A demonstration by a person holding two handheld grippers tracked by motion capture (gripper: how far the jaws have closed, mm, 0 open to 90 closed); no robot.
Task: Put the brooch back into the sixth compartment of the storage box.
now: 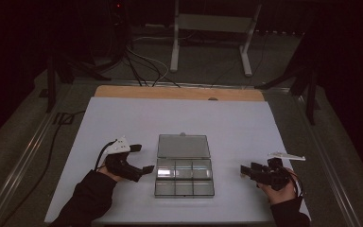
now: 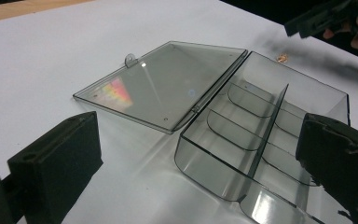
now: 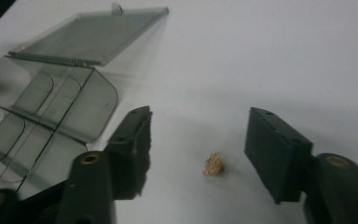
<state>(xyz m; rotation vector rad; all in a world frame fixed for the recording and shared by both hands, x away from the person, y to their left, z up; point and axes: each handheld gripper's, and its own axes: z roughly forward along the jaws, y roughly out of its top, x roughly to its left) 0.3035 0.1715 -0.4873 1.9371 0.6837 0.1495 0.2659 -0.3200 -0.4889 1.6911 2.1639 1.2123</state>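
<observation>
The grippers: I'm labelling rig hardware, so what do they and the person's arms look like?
Both the left gripper and the right gripper are black, with two thick, blocky jaws; their pads look worn and show screw holes. A white plate tops the left one, and a cable trails from it. The person wears dark long sleeves.
</observation>
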